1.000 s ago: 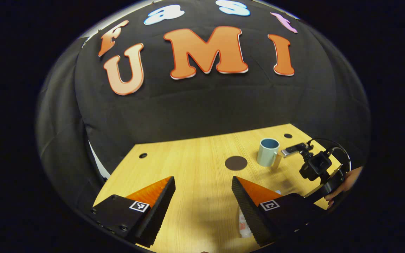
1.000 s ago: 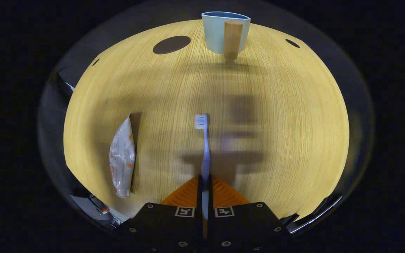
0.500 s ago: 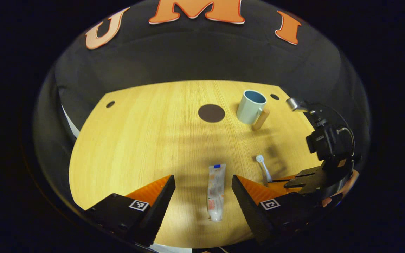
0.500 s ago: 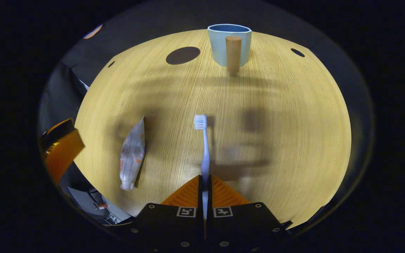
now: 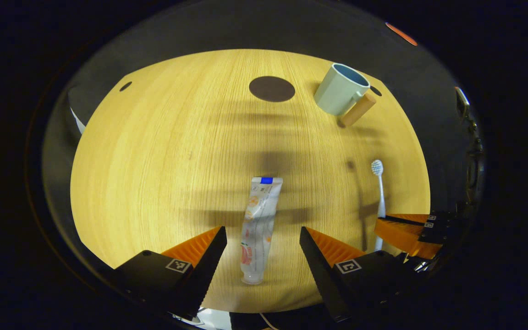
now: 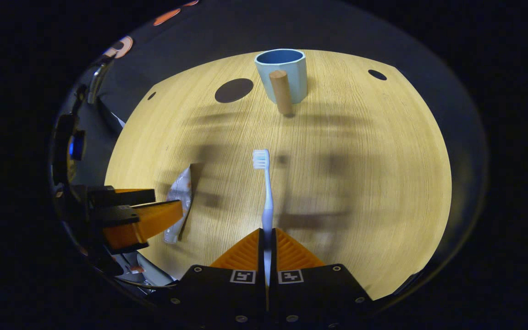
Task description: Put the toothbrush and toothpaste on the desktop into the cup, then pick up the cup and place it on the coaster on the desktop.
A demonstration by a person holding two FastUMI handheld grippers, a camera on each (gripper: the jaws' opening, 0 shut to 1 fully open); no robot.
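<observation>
My right gripper [image 6: 267, 236] is shut on the handle of a white toothbrush [image 6: 266, 188], held above the wooden desktop with its bristles pointing toward the cup. The pale blue cup [image 6: 282, 75] with a wooden handle stands upright at the far side, beside the dark round coaster [image 6: 233, 90]. In the left gripper view, my left gripper [image 5: 262, 238] is open above the desk, and the white toothpaste tube [image 5: 258, 227] lies flat between its fingers, cap end nearest. That view also shows the cup [image 5: 341, 89], the coaster [image 5: 272, 88], the toothbrush [image 5: 379, 188] and the right gripper [image 5: 404, 227] at the right.
The wooden desktop [image 5: 163, 151] has small dark holes near its far corners [image 6: 377, 74]. Black cloth walls close in the back and sides. In the right gripper view, the left gripper [image 6: 154, 217] hovers at the left over the toothpaste [image 6: 179, 197].
My left gripper tilted down and moved in over the toothpaste, which now lies between its open fingers. My right gripper lifted the toothbrush a little, still shut on it.
</observation>
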